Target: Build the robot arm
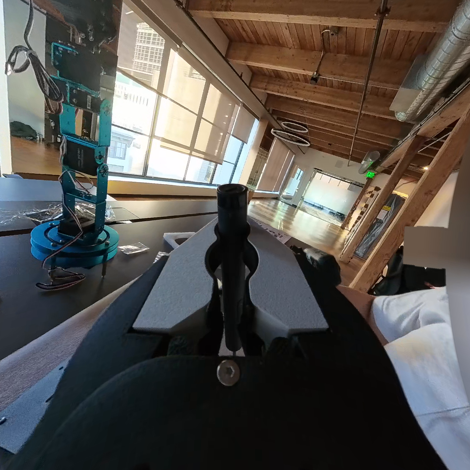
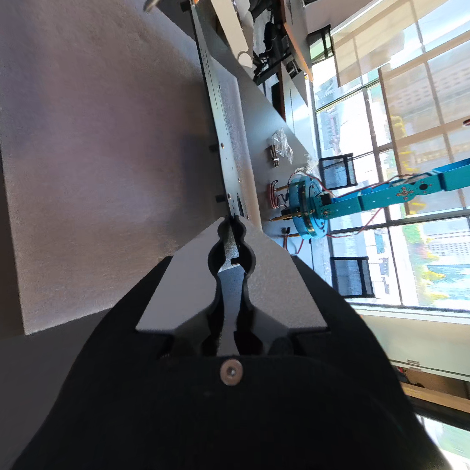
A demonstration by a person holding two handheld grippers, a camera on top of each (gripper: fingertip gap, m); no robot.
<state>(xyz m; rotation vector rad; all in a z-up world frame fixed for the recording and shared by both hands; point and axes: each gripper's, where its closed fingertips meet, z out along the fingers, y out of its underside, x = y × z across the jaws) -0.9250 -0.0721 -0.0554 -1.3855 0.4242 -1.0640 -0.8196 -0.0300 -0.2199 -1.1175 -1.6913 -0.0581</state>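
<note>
My left gripper (image 1: 232, 226) is shut on a black screwdriver-like tool (image 1: 232, 203). Its thick handle sticks out forward past the fingertips, and its thin shaft runs back between the pads. My right gripper (image 2: 230, 220) is shut on the edge of a thin grey metal plate (image 2: 229, 122) with small holes and black feet, seen edge-on and running away from the fingertips. A corner of the plate also shows low in the left wrist view (image 1: 30, 407). A blue robot arm (image 1: 81, 178) stands on its round base on the dark table (image 1: 25, 292); it also shows in the right wrist view (image 2: 381, 201).
Loose servo wires (image 1: 61, 278) lie by the arm's base. Small plastic bags (image 1: 133, 248), a white foam piece (image 1: 175, 239) and a printed sheet (image 1: 274, 232) lie on the table. Metal standoffs (image 2: 274, 153) lie near the plate. A person's white sleeve (image 1: 419, 356) is at the right. There is about 20 centimetres between the tips of the two grippers.
</note>
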